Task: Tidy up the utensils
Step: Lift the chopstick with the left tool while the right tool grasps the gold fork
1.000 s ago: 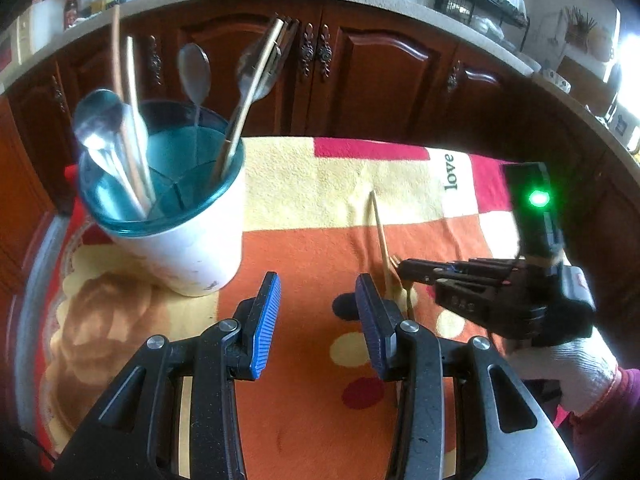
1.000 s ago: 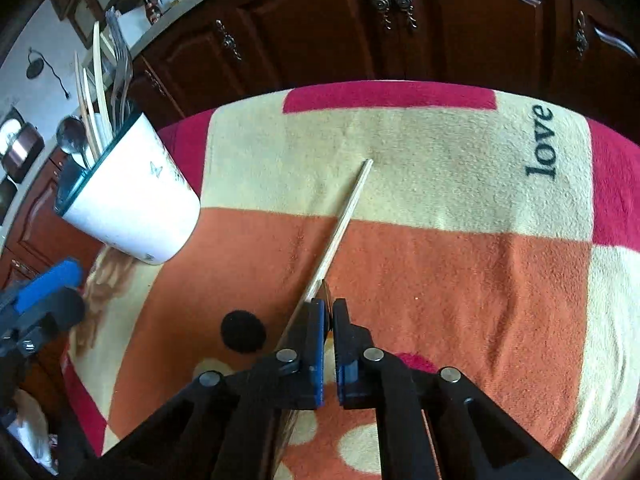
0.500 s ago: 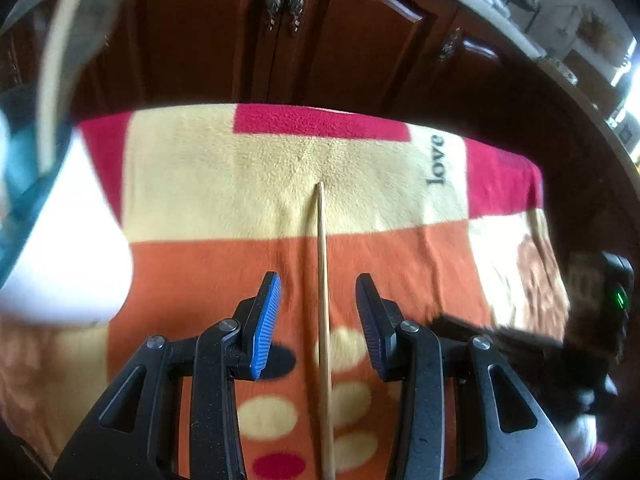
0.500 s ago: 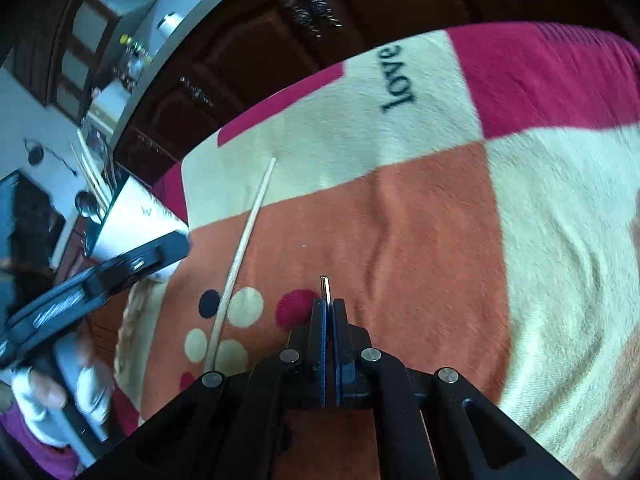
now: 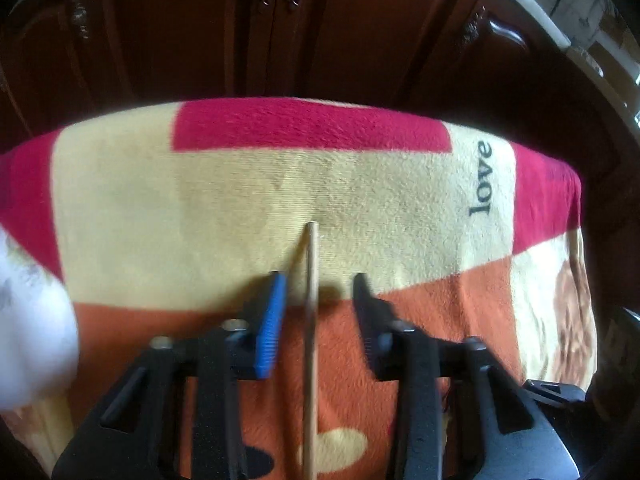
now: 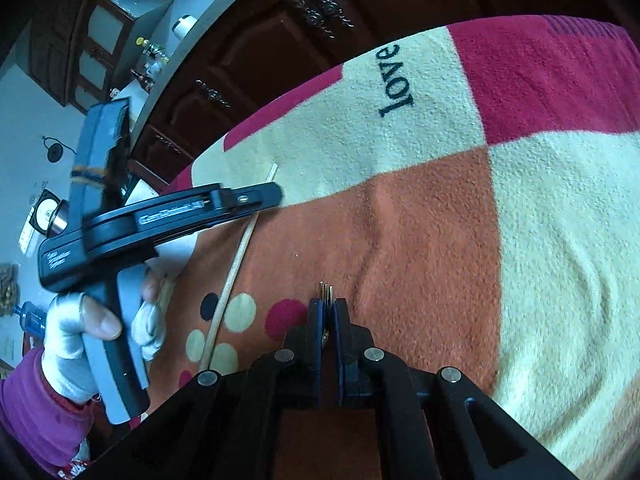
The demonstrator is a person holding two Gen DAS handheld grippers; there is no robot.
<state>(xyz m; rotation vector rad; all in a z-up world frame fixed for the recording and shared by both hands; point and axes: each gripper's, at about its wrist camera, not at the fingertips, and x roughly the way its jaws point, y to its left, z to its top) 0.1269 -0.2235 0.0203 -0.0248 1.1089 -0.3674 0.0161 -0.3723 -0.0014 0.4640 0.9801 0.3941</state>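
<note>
A thin wooden chopstick (image 5: 310, 320) lies on the patterned cloth (image 5: 160, 200), pointing away from me. My left gripper (image 5: 318, 280) is lowered over it with one pad on each side. Its jaws are closing, and a gap still shows between each pad and the stick. From the right wrist view, the left gripper (image 6: 272, 196) crosses the chopstick (image 6: 232, 280) near its far end. My right gripper (image 6: 327, 304) is shut on a metal fork (image 6: 325, 290), whose tine tips stick out past the pads. The white utensil cup (image 5: 32, 340) is a blur at the left edge.
Dark wooden cabinet doors (image 5: 320, 20) stand just past the far edge of the cloth. A white-gloved hand (image 6: 68, 344) with a purple sleeve holds the left gripper. A counter with bottles (image 6: 152, 56) runs behind at the upper left.
My left gripper swung right from the cup, came down over the chopstick, and its jaws narrowed. My right gripper drew back from the chopstick with the fork, then stayed still.
</note>
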